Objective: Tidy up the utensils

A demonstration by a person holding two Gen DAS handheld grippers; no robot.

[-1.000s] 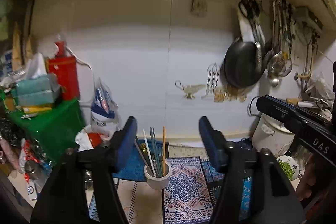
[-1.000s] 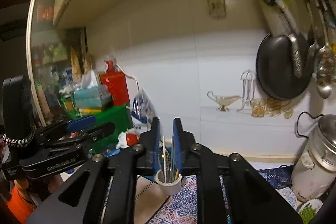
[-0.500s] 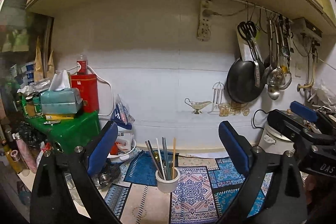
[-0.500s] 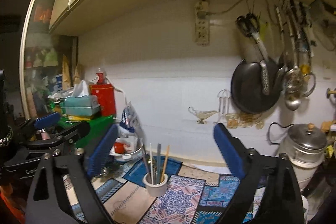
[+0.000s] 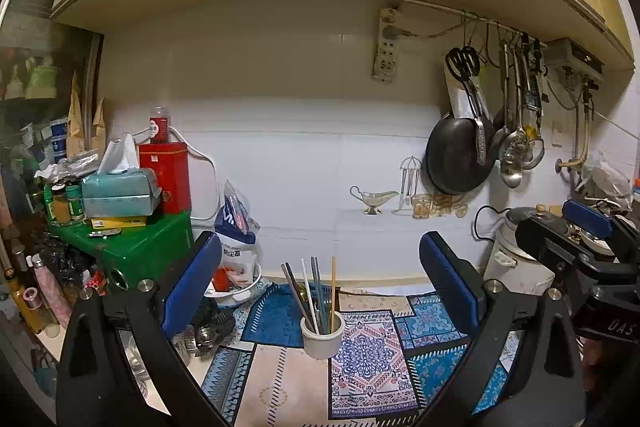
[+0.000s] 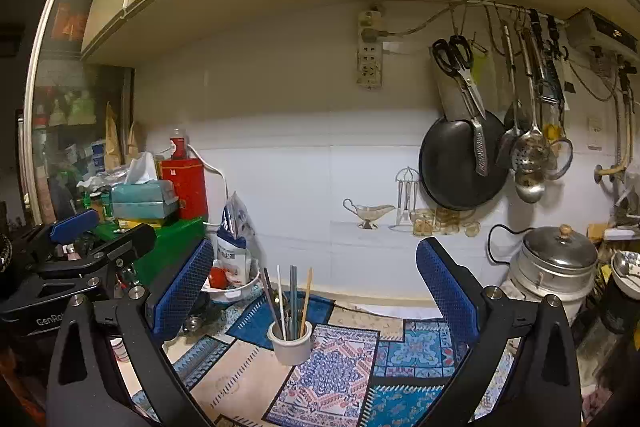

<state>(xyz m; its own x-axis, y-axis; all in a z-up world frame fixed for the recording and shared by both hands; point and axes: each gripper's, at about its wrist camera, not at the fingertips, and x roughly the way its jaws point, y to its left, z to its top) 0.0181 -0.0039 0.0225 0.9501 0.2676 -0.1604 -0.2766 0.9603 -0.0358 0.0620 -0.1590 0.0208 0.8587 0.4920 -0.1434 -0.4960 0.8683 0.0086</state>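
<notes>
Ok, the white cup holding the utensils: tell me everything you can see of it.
The white cup is a small, plain cylinder, seemingly ceramic, with a thick rim. It stands upright on the patterned mat, in front of the white tiled wall. Several long, thin utensils stand in it, leaning: dark and white sticks and a wooden one. Neither the left gripper nor the right gripper touches it; both are open and empty, short of it.

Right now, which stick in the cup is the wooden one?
The tan chopstick at the right edge of the white cup. The others are grey, white or dark; it alone is bare light wood.
</notes>
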